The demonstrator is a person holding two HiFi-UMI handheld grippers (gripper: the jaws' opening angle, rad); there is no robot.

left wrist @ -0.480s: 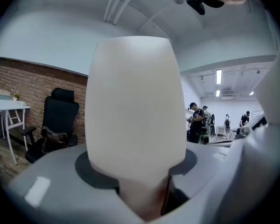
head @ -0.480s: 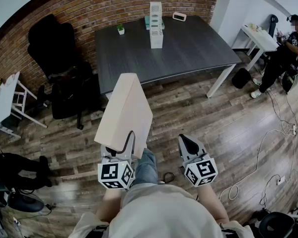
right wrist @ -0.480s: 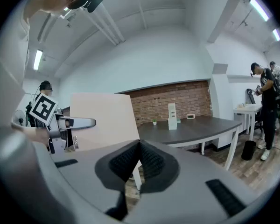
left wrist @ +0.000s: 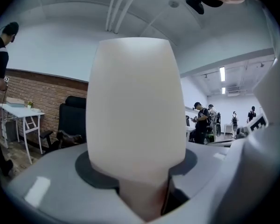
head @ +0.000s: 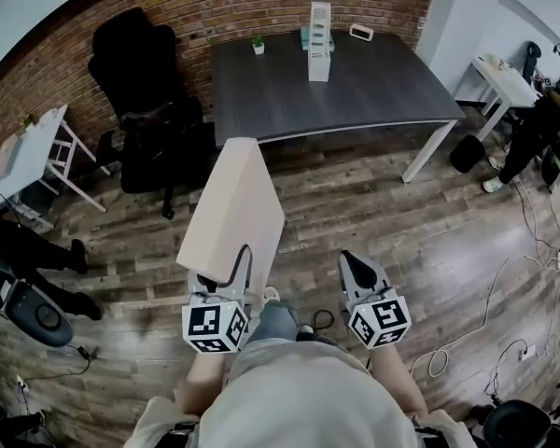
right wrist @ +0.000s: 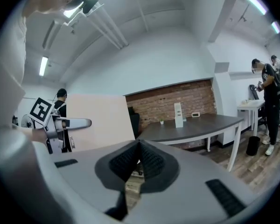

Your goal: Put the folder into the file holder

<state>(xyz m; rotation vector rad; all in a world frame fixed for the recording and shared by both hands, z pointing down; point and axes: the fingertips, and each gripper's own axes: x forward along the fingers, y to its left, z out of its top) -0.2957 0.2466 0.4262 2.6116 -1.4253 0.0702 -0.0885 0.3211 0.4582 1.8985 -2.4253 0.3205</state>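
Folder first, right under our chin: we've got the pale folder clamped at its near, lower end in the left gripper. It stands tall and leans away from us, high above the floor and well apart from the table. In the left gripper view it fills the whole gap between the jaws.

It looks to us like a thick, rigid, box-like folder, probably light, with a smooth cover. Held at one end only, that tall body could pivot or slide in the pads, so we'd keep the bite deep on the bottom edge. The right gripper hangs just beside it, clenched tight on nothing and free to steady the folder's side if it sways.

Ahead of us the wooden floor is open all the way to the dark table. Cables trail off to our right, away from the straight line forward. Black chairs crowd the table's left end, and a white leg marks its near right corner.

Now the far side. The white file holder stands upright near the back edge, with a small plant to its left and a small pale object just behind it. We judge the near table edge to be the thing to mind, since it means a long reach across the bare top. A person stands off to the far right, clear of our route.
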